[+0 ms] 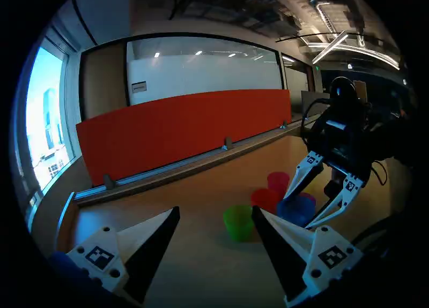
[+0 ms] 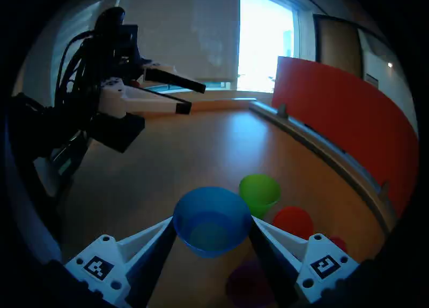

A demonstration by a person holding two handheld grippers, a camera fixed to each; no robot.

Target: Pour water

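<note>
Open-plan office. Long wooden desk under left gripper; red divider panel ahead, glass-walled room beyond, strip lights above right, window left.

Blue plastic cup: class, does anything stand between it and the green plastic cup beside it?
Nothing visible does. The blue plastic cup, gripped between the fingers of the right hand-held gripper, is right next to the green plastic cup, with no object between them. The red plastic cup stands off to one side.
</note>
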